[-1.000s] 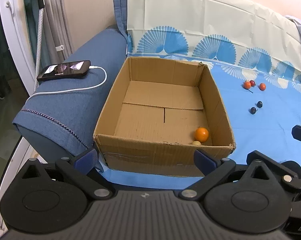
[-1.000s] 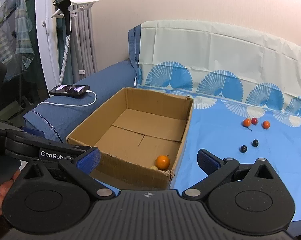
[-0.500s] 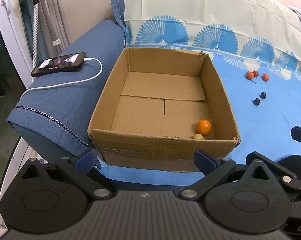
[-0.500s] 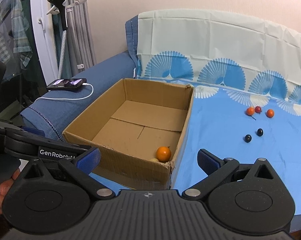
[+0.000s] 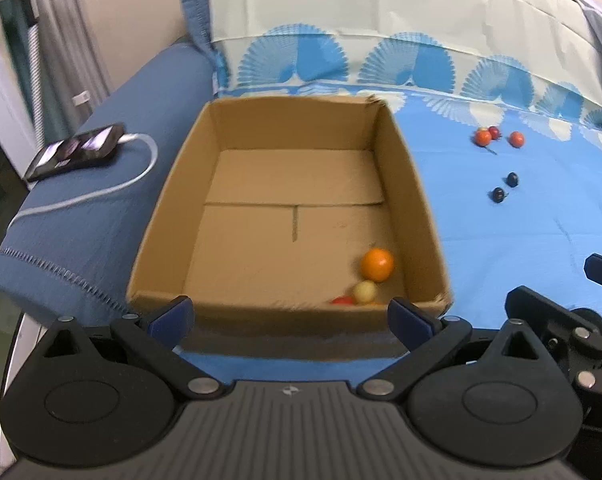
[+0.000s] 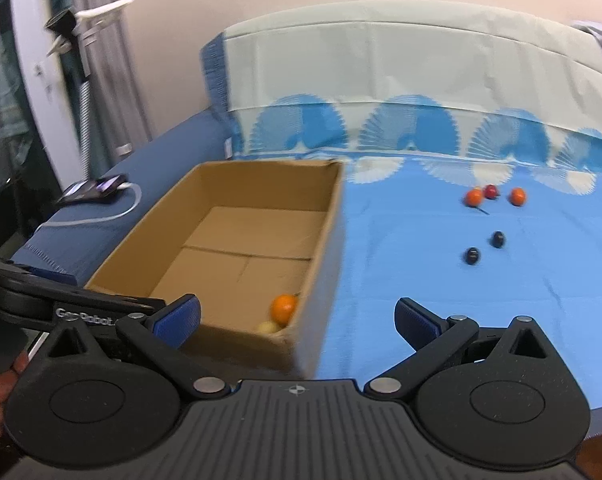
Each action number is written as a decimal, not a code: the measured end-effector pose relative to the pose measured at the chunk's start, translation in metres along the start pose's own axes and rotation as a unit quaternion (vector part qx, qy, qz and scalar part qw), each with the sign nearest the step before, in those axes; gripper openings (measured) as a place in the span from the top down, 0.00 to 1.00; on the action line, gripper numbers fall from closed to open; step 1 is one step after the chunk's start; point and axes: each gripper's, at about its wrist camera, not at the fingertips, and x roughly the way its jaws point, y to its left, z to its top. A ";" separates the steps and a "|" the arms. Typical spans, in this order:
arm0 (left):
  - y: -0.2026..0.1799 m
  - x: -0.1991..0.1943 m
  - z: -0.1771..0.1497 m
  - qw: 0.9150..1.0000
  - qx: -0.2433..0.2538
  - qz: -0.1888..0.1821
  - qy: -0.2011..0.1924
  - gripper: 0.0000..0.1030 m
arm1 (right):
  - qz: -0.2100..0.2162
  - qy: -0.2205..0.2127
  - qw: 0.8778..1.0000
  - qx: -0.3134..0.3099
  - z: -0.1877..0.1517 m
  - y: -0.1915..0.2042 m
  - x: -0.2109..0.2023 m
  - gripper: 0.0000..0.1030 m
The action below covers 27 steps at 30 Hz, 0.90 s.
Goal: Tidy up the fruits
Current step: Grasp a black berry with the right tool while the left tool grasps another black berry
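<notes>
An open cardboard box [image 5: 415,200] [image 6: 325,236] sits on the blue sheet. In its near right corner lie an orange fruit [image 5: 377,265] [image 6: 283,307], a pale yellow fruit [image 5: 365,291] [image 6: 269,327] and a bit of a red one [image 5: 343,301]. On the sheet to the right lie three small orange and red fruits [image 5: 482,136] [image 6: 474,197] and two dark fruits [image 5: 498,194] [image 6: 472,255]. My left gripper [image 5: 289,316] is open and empty, at the box's near edge. My right gripper [image 6: 297,318] is open and empty, over the box's near right corner.
A phone [image 5: 77,151] [image 6: 95,189] on a white charging cable [image 5: 141,168] lies on the blue sofa arm left of the box. The sofa back, under a pale fan-patterned cloth [image 5: 381,32], rises behind. A white door frame and a steamer pole [image 6: 81,80] stand at the left.
Both grippers have moved forward and higher, so the view looks more down into the box. A red fruit now shows in the box corner. Nothing was grasped.
</notes>
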 end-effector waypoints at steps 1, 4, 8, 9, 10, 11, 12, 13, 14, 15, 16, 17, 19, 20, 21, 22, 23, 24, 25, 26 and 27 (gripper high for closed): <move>-0.006 0.000 0.005 1.000 0.004 -0.004 -0.002 0.00 | -0.008 -0.003 1.000 0.006 0.001 -0.008 -0.001 0.01; -0.026 0.003 0.020 1.000 0.019 -0.018 -0.009 0.00 | -0.036 -0.015 0.999 0.021 0.004 -0.034 -0.005 0.01; -0.061 0.010 0.040 0.998 0.038 -0.045 -0.010 0.00 | -0.088 -0.028 0.995 0.043 0.005 -0.080 -0.011 0.01; -0.073 0.013 0.045 0.998 0.043 -0.053 -0.009 0.00 | -0.102 -0.030 0.993 0.049 0.004 -0.093 -0.012 0.01; -0.083 0.016 0.050 0.997 0.049 -0.062 -0.008 0.00 | -0.115 -0.031 0.991 0.056 0.004 -0.107 -0.013 0.01; -0.093 0.019 0.054 0.996 0.054 -0.069 -0.007 0.00 | -0.130 -0.032 0.989 0.067 0.004 -0.122 -0.013 0.01; -0.105 0.024 0.060 0.995 0.059 -0.079 -0.006 0.00 | -0.141 -0.033 0.987 0.074 0.003 -0.134 -0.013 0.01; -0.116 0.029 0.064 0.994 0.063 -0.086 -0.006 0.00 | -0.151 -0.034 0.984 0.082 0.003 -0.147 -0.012 0.01; -0.127 0.035 0.069 0.993 0.069 -0.093 -0.004 0.00 | -0.163 -0.035 0.982 0.091 0.004 -0.161 -0.010 0.01; -0.140 0.043 0.075 0.992 0.076 -0.103 -0.004 0.00 | -0.172 -0.036 0.980 0.098 0.004 -0.173 -0.007 0.01; -0.152 0.052 0.079 0.991 0.082 -0.110 -0.004 0.00 | -0.180 -0.037 0.977 0.103 0.004 -0.185 -0.004 0.01; -0.166 0.063 0.085 0.989 0.088 -0.115 -0.003 0.00 | -0.190 -0.038 0.975 0.108 0.005 -0.198 0.000 0.01; -0.189 0.086 0.094 0.988 0.098 -0.123 -0.001 0.00 | -0.207 -0.040 0.970 0.117 0.005 -0.220 0.009 0.01; -0.201 0.099 0.099 0.987 0.101 -0.126 0.004 0.00 | -0.213 -0.040 0.969 0.120 0.005 -0.232 0.015 0.01; -0.212 0.112 0.104 0.985 0.104 -0.136 0.010 0.00 | -0.220 -0.039 0.967 0.122 0.004 -0.243 0.022 0.01; -0.225 0.126 0.109 0.983 0.107 -0.147 0.012 0.00 | -0.226 -0.037 0.965 0.124 0.005 -0.252 0.031 0.01; -0.238 0.140 0.112 0.982 0.111 -0.153 0.011 0.00 | -0.230 -0.037 0.965 0.124 0.005 -0.262 0.040 0.01; -0.249 0.151 0.115 0.981 0.114 -0.154 0.011 0.00 | -0.232 -0.035 0.964 0.121 0.005 -0.270 0.049 0.01; -0.261 0.167 0.118 0.981 0.119 -0.152 0.014 0.00 | -0.237 -0.031 0.964 0.117 0.005 -0.279 0.061 0.01; -0.271 0.180 0.120 0.981 0.121 -0.147 0.021 0.00 | -0.240 -0.028 0.964 0.112 0.006 -0.286 0.072 0.01; -0.282 0.195 0.123 0.981 0.121 -0.148 0.029 0.00 | -0.241 -0.025 0.964 0.105 0.008 -0.293 0.085 0.01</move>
